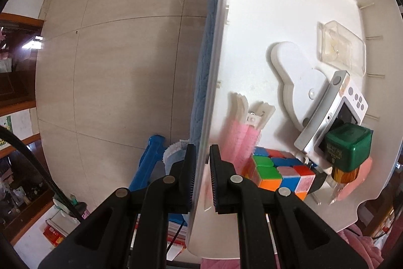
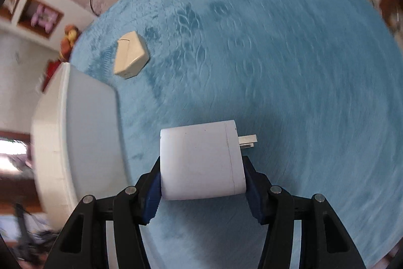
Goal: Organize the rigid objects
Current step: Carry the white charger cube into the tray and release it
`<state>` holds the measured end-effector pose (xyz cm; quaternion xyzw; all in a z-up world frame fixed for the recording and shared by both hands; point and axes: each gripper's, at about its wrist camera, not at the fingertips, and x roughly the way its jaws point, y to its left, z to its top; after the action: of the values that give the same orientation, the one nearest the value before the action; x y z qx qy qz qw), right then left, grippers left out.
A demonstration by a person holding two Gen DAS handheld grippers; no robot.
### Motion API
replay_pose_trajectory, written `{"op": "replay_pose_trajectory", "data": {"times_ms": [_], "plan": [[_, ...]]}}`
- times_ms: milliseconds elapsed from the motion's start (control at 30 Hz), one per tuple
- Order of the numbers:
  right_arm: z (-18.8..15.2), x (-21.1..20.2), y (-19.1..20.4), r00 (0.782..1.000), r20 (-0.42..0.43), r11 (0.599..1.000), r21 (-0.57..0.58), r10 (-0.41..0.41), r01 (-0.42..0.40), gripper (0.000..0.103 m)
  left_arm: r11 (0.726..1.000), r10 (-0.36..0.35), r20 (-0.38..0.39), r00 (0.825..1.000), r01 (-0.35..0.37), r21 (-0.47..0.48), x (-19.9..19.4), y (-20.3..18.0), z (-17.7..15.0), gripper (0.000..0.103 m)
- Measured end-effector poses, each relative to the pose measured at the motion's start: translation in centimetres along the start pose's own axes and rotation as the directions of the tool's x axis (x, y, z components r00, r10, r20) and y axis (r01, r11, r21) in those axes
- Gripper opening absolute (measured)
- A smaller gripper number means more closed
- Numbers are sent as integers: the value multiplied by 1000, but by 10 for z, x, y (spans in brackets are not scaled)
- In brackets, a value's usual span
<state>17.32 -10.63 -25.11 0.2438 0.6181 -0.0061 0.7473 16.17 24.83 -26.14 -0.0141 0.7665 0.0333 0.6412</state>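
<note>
Charger plug [image 2: 202,160], white, is clamped across its body in the right hand-held gripper [image 2: 202,177] above a blue plush cover [image 2: 277,54]. Left hand-held gripper [image 1: 202,175] pinches the white bin [image 1: 264,17] rim. Risk: smooth casing may slip during the blurred swing. Tiled floor [image 1: 113,67] lies below.

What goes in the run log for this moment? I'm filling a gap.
left gripper: shut on bin wall | right gripper: shut on white charger above blue blanket | beige box: on blanket
</note>
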Motion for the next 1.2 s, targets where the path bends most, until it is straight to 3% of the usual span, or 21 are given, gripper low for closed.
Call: {"op": "replay_pose_trajectory", "data": {"times_ms": [133, 267, 400, 567, 833, 1000, 1200], "plan": [[-29, -10, -4, 996, -36, 992, 93, 85, -81, 57, 1000, -9, 12, 1000, 9, 4, -2, 3, -4, 11], [-55, -22, 7, 995, -45, 994, 71, 92, -89, 57, 999, -34, 18, 999, 33, 7, -4, 7, -8, 11], [-74, -39, 23, 997, -22, 997, 9, 77, -76, 57, 999, -46, 22, 999, 46, 22, -3, 10, -14, 11], [-92, -74, 47, 991, 105, 993, -91, 83, -74, 57, 997, -55, 12, 998, 54, 48, 5, 16, -17, 11], [-113, -112, 80, 949, 272, 966, -241, 157, -91, 57, 992, -79, 3, 997, 78, 95, 11, 17, -16, 11], [-129, -118, 101, 933, 290, 939, -325, 213, -114, 57, 988, -86, 7, 996, 84, 131, 10, 12, -18, 11], [-151, -101, 138, 955, 227, 893, -443, 193, -75, 57, 981, -105, 5, 994, 103, 162, 4, 7, -16, 11]]}}
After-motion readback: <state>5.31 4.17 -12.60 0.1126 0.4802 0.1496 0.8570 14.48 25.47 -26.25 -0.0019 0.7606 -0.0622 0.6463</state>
